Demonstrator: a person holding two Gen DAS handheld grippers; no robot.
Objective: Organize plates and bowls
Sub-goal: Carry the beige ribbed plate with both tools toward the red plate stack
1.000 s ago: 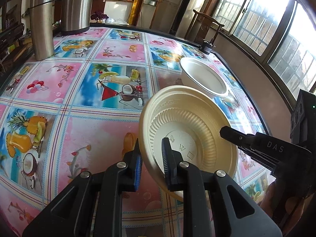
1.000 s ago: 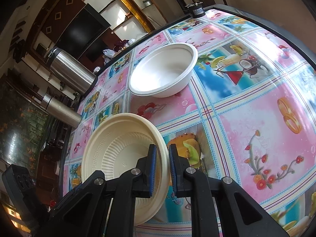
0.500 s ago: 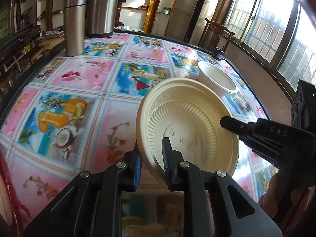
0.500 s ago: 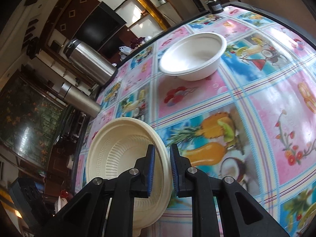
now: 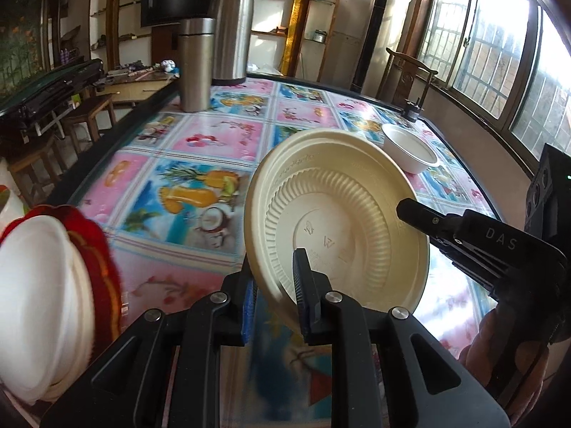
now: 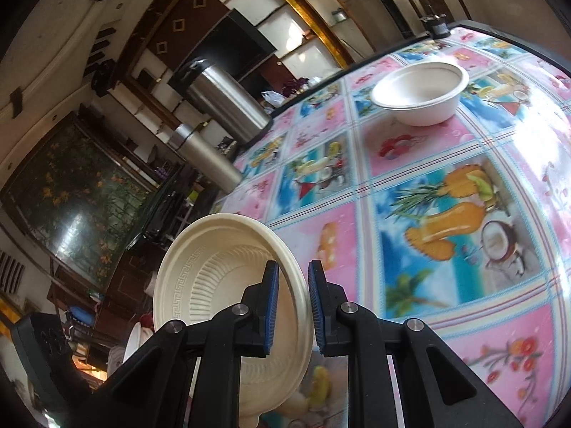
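While both grippers pinch its rim, a cream plate (image 5: pixel 342 221) hangs tilted above the surface (image 5: pixel 200 142).
Left fingers (image 5: pixel 303 278) and right fingers (image 6: pixel 269 303) close narrowly; a white bowl (image 6: pixel 421 96) sits beyond.

Left tool (image 5: pixel 273 292) clamps the lower rim of a cream plate (image 5: pixel 339 221), held tilted above the counter (image 5: pixel 214 142). Right tool (image 5: pixel 410 210) meets the plate's right edge; whether it grips there cannot be told. White bowl (image 5: pixel 410 148) stands beyond. A blurred stack of white plates (image 5: pixel 43 303) with a red-rimmed plate (image 5: pixel 96 249) lies at left.
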